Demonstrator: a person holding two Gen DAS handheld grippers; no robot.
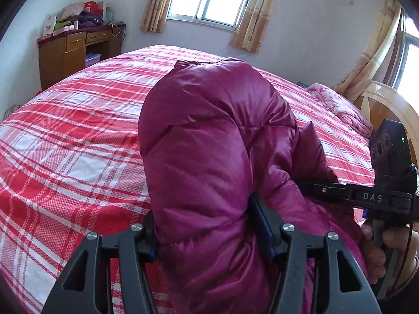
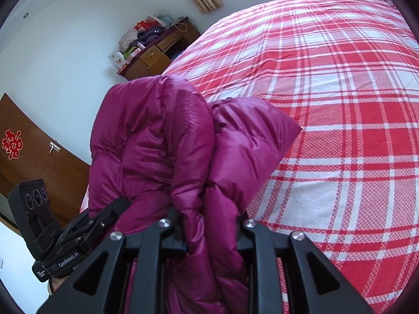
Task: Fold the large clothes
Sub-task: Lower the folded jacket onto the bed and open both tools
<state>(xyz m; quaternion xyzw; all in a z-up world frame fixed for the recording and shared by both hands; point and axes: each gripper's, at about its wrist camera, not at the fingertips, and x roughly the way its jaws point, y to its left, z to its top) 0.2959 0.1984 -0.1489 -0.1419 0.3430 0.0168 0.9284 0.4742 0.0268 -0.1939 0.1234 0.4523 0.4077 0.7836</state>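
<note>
The puffer jacket [image 1: 209, 144], a magenta quilted down garment, is held bunched above the near part of the bed [image 1: 65, 130], whose red-and-white plaid cover spreads beyond it toward 12 o'clock. In the left wrist view a thick padded fold is seen clamped between the jaws of the left tongs [image 1: 207, 227]; they stand fairly wide only because of the bulk pinched between them. The right tongs [image 2: 209, 233] are closed more narrowly on a gathered ridge of the same jacket, and enter the left view from 3 o'clock, with a hand [image 1: 385, 246] on their grip.

The jacket is judged to be light but bulky, soft and springy, with a glossy shell that is likely to slide between the pads. Folds will probably puff back open unless pressed flat. A firmer hold would be expected at seams, the hem or the shoulder line, where the padding is thin, rather than on the full quilted panels. It should first be spread out on the bed before any fold is made.
</note>
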